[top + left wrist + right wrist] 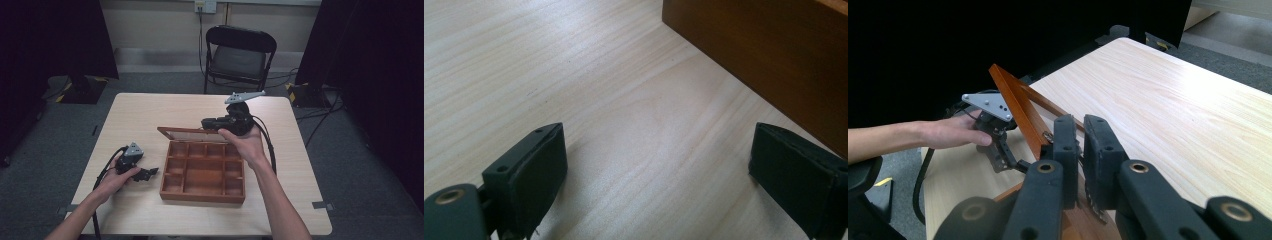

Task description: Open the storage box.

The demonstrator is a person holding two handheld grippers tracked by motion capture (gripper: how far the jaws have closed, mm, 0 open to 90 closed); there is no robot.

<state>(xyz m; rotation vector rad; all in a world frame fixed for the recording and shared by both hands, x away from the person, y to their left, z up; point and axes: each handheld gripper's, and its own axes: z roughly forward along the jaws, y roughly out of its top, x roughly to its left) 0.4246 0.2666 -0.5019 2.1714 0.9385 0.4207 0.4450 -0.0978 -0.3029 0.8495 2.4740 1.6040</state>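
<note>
A brown wooden box (202,172) with several empty compartments sits mid-table. Its glass-paned lid (190,134) stands partly raised at the far side. My right gripper (212,123) is shut on the lid's upper edge and holds it tilted. In the right gripper view the jaws (1081,150) pinch the lid's frame (1013,105) by its small metal clasp. My left gripper (150,172) rests on the table just left of the box, open with nothing in it. The left gripper view has its pads (656,165) wide apart over bare wood, with the box wall (774,60) to the right.
The light wooden table (140,115) has bare room on all sides of the box. A black folding chair (239,55) stands behind its far edge. Dark curtains hang at both sides. Cables trail from both grippers over the table's near part.
</note>
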